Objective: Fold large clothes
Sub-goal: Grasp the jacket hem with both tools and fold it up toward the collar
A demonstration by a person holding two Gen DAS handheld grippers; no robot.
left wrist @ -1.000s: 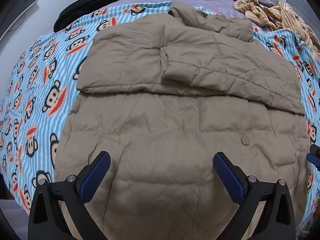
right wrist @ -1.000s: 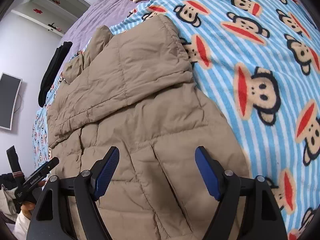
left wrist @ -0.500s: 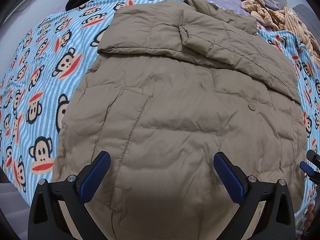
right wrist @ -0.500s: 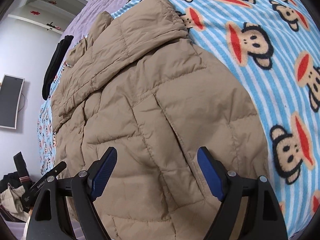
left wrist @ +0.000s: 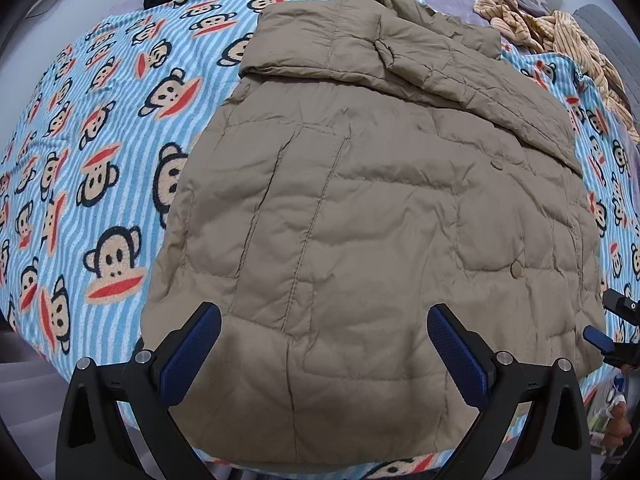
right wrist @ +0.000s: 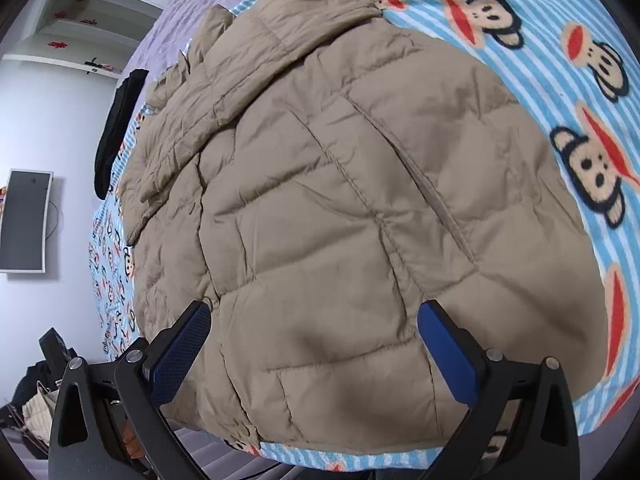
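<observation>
Left wrist view shows I have drawn both grippers back from the collar to the hem of the tan padded jacket point(left wrist: 360, 208) on the monkey-print blanket point(left wrist: 100, 168), my left gripper point(left wrist: 324, 344) spread empty and my right gripper point(right wrist: 314, 344) having just opened wider with nothing pinched, so the hem-to-collar fold comes next, the jacket's long axis running from hem away to the collar.

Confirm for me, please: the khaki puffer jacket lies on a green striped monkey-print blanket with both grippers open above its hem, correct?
Not quite: the monkey-print blanket is blue striped, not green, as the left wrist view shows. The khaki puffer jacket does lie on it, with the left gripper and right gripper open above its hem.
</observation>
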